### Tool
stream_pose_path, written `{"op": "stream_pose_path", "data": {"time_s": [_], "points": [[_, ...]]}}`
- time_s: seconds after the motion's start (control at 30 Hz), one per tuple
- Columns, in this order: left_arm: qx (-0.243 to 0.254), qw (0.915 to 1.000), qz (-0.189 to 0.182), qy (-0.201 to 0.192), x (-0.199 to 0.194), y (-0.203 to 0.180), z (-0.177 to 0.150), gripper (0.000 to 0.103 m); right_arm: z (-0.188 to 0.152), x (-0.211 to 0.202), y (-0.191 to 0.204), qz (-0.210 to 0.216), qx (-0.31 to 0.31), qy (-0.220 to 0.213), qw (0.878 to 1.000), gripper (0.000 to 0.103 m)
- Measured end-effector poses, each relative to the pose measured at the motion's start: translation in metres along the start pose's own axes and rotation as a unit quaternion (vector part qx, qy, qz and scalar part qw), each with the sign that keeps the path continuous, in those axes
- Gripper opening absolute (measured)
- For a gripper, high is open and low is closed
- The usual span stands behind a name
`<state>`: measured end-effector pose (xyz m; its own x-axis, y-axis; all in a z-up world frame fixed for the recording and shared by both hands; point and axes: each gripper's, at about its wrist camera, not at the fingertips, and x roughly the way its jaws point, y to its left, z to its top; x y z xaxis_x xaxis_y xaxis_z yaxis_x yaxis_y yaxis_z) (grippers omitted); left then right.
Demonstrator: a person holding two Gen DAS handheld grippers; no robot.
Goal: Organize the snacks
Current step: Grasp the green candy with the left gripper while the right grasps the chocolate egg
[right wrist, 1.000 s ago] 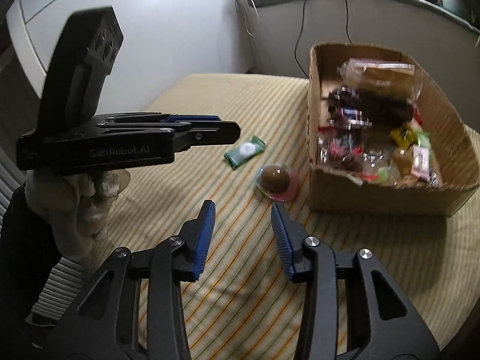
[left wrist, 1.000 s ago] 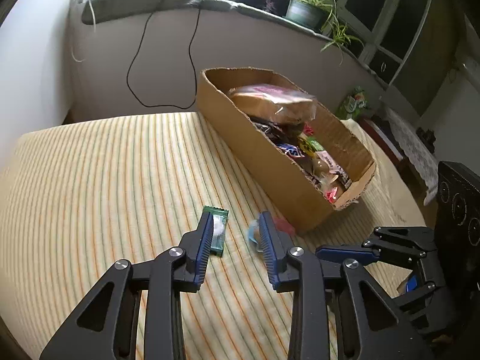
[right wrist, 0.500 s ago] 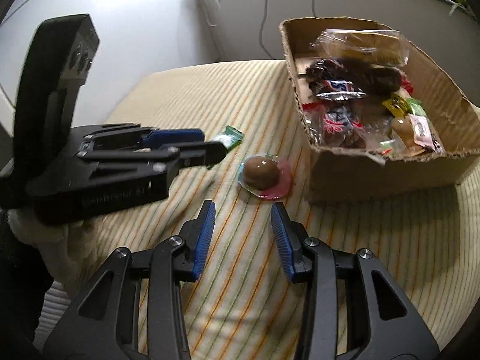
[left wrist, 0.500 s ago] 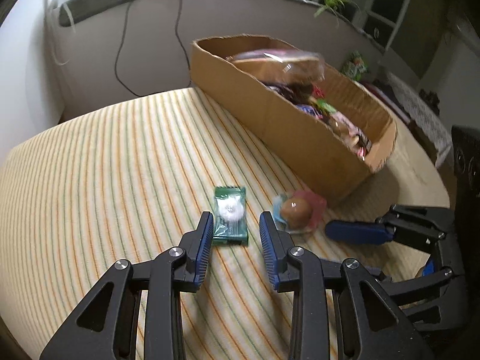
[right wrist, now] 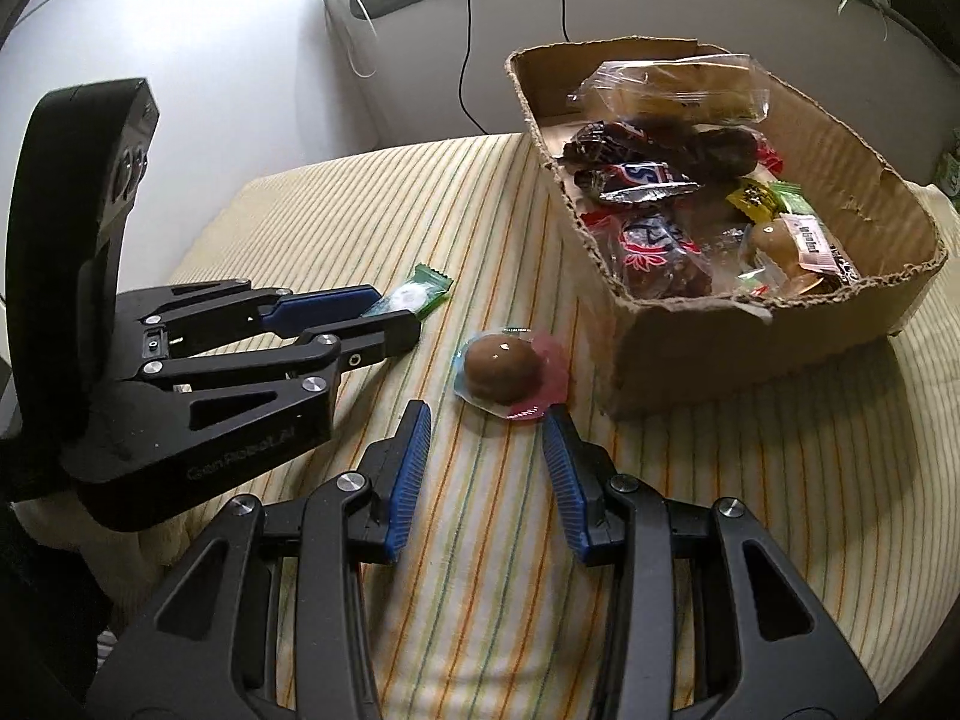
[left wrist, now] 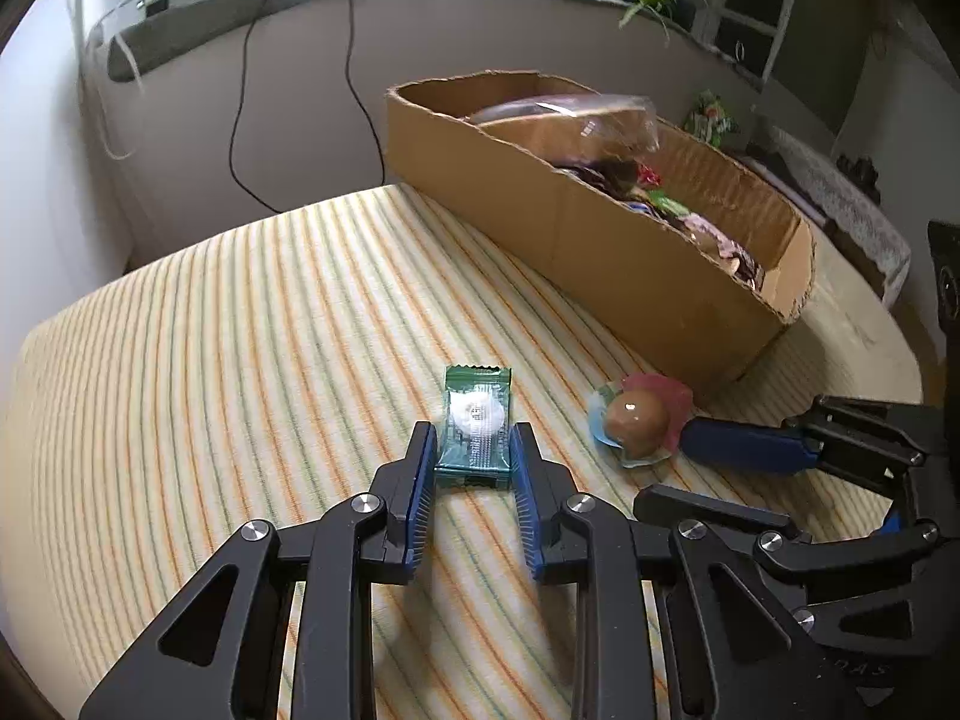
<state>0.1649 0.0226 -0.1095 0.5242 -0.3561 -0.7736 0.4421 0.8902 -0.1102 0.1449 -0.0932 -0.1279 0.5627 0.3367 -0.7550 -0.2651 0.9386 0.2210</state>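
A green candy packet (left wrist: 477, 414) lies on the striped cloth, and my left gripper (left wrist: 471, 438) has come down around it. The jaws are closing, and the blue pads touch the packet's two long edges. In the right wrist view the same gripper (right wrist: 396, 312) holds the packet (right wrist: 420, 294) at its tips. A brown round sweet in a pink and blue wrapper (right wrist: 501, 366) lies just ahead of my right gripper (right wrist: 487, 414). That gripper is open, its tips flanking the wrapper's near edge. The left wrist view shows the sweet (left wrist: 636, 420) beside the right gripper (left wrist: 663, 468).
A cardboard box (right wrist: 720, 342) holding several wrapped snacks stands on the cloth behind the sweet; its long wall (left wrist: 600, 252) faces the left gripper. A black cable hangs down the wall behind. Potted plants sit on the ledge above. The cloth's far edge drops off at the left.
My left gripper dropped forward over the green packet and its jaws narrowed onto it. My right gripper moved closer to the brown sweet, staying at the same width.
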Motion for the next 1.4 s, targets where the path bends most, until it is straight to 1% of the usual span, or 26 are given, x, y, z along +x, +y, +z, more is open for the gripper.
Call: {"op": "stream_pose_path", "data": {"time_s": [0.07, 0.13, 0.23, 0.47, 0.53, 0.63, 0.73, 0.77, 0.83, 0.9, 0.97, 1.0, 1.07, 1.1, 1.33, 1.4], "points": [[-0.009, 1.0000, -0.003, -0.004, -0.003, 0.006, -0.003, 0.023, 0.005, 0.006, 0.006, -0.004, 0.000, 0.001, 1.000, 0.041], [-0.017, 0.9999, 0.001, -0.005, -0.004, 0.013, -0.005, 0.023, 0.007, 0.008, 0.008, -0.011, -0.001, 0.000, 1.000, 0.041], [-0.031, 0.9995, -0.008, -0.006, -0.007, 0.022, -0.008, 0.023, 0.011, 0.012, 0.010, -0.023, 0.001, -0.003, 1.000, 0.041], [-0.045, 0.9989, -0.009, -0.010, -0.014, 0.032, -0.013, 0.023, 0.022, 0.021, 0.014, -0.040, -0.003, -0.007, 0.999, 0.042], [-0.050, 0.9987, -0.006, -0.010, -0.016, 0.035, -0.015, 0.023, 0.026, 0.026, 0.017, -0.040, -0.010, -0.007, 0.999, 0.044], [-0.056, 0.9984, 0.003, -0.010, -0.020, 0.039, -0.018, 0.023, 0.029, 0.027, 0.022, -0.043, -0.023, -0.007, 0.999, 0.044], [-0.061, 0.9980, 0.017, -0.010, -0.028, 0.046, -0.024, 0.023, 0.035, 0.032, 0.021, -0.039, -0.017, -0.006, 0.999, 0.045], [-0.064, 0.9977, 0.018, -0.009, -0.028, 0.047, -0.025, 0.023, 0.035, 0.032, 0.020, -0.041, -0.017, -0.006, 0.999, 0.047], [-0.074, 0.9969, 0.022, -0.011, -0.031, 0.052, -0.029, 0.023, 0.037, 0.036, 0.026, -0.045, -0.029, -0.004, 0.999, 0.058], [-0.078, 0.9966, 0.026, -0.011, -0.033, 0.052, -0.031, 0.023, 0.038, 0.040, 0.034, -0.055, -0.044, -0.003, 0.997, 0.062], [-0.081, 0.9963, 0.028, -0.011, -0.033, 0.052, -0.033, 0.023, 0.039, 0.043, 0.037, -0.055, -0.050, -0.002, 0.997, 0.062], [-0.081, 0.9962, 0.030, -0.011, -0.034, 0.053, -0.034, 0.023, 0.040, 0.044, 0.038, -0.051, -0.050, -0.002, 0.997, 0.060], [-0.081, 0.9961, 0.032, -0.011, -0.034, 0.051, -0.034, 0.023, 0.039, 0.044, 0.039, -0.044, -0.051, -0.005, 0.998, 0.051], [-0.081, 0.9961, 0.033, -0.010, -0.034, 0.051, -0.034, 0.023, 0.038, 0.043, 0.039, -0.039, -0.052, -0.006, 0.998, 0.043], [-0.091, 0.9949, 0.041, -0.014, -0.038, 0.052, -0.035, 0.023, 0.028, 0.041, 0.056, -0.008, -0.103, -0.002, 0.995, 0.041], [-0.098, 0.9941, 0.044, -0.017, -0.042, 0.052, -0.037, 0.023, 0.027, 0.040, 0.059, 0.000, -0.107, -0.004, 0.994, 0.040]]}}
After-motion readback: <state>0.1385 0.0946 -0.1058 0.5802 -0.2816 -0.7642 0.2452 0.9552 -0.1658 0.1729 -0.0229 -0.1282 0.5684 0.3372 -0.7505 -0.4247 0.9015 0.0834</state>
